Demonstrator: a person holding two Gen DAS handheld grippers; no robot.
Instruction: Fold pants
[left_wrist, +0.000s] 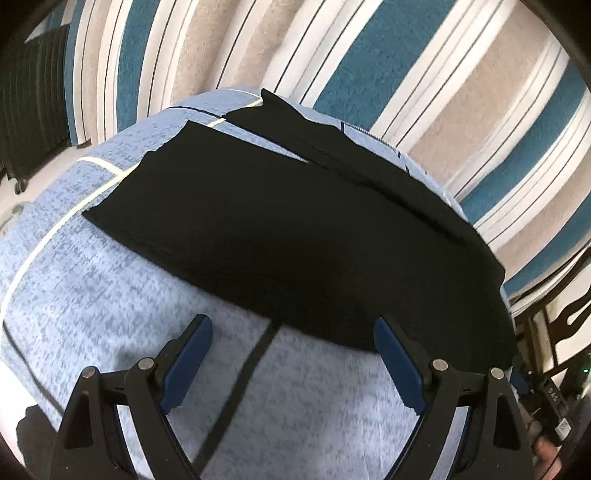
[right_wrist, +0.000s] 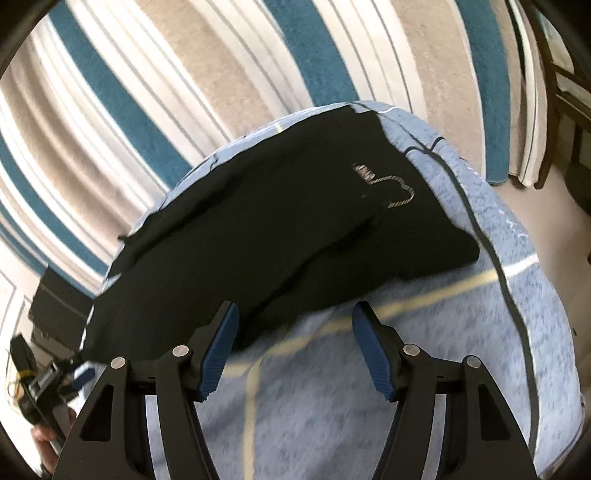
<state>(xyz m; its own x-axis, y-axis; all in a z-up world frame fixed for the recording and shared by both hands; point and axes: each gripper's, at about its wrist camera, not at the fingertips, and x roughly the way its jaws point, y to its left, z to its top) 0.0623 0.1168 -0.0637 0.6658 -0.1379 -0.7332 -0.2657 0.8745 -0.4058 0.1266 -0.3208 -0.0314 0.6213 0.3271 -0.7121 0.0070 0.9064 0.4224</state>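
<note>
Black pants (left_wrist: 295, 236) (soft, limp, likely light) lie ahead of both empty, spread-wide grippers (left_wrist: 291, 354) (right_wrist: 293, 336); best pinched at an edge.

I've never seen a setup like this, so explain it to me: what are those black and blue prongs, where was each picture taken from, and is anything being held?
No robot here: a person carries a hand-held tool in each hand, each with a fisheye camera looking along its two blue fingers. One picture comes from the left tool, the other from the right tool. Both tools are open and hold nothing. Ahead lie black pants, spread on a light blue blanket over a striped rug. A pale drawstring shows near the waist.
</note>
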